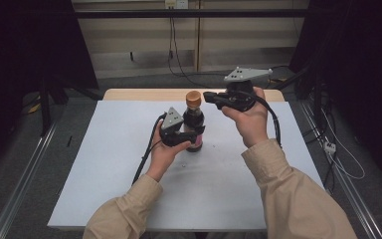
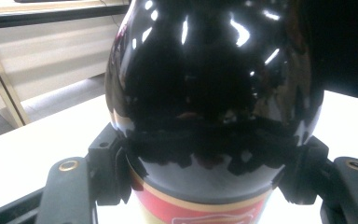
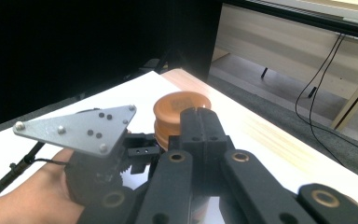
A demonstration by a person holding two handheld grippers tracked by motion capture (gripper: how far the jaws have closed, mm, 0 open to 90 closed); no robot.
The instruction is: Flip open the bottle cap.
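Item: dark glass bottle (image 1: 194, 127), mid-table, upright. Likely heavy, rigid, slick, breakable. Left gripper (image 1: 191, 135) pinches its body; right gripper (image 1: 210, 96), jaws pressed together, beside orange cap (image 3: 181, 112), the likely grip.

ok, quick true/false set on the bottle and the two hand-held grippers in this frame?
1. The left hand-held gripper is clamped around the body of the dark bottle. True.
2. The bottle lies on its side on the white table. False: it stands upright.
3. The bottle's orange-brown cap is off. False: the cap sits on the neck.
4. The right hand-held gripper is up at cap height, beside the cap. True; its jaws look closed together in the right gripper view, tips by the cap.
5. The right hand-held gripper holds the bottle's label. False: it is up by the cap, well above the red label.
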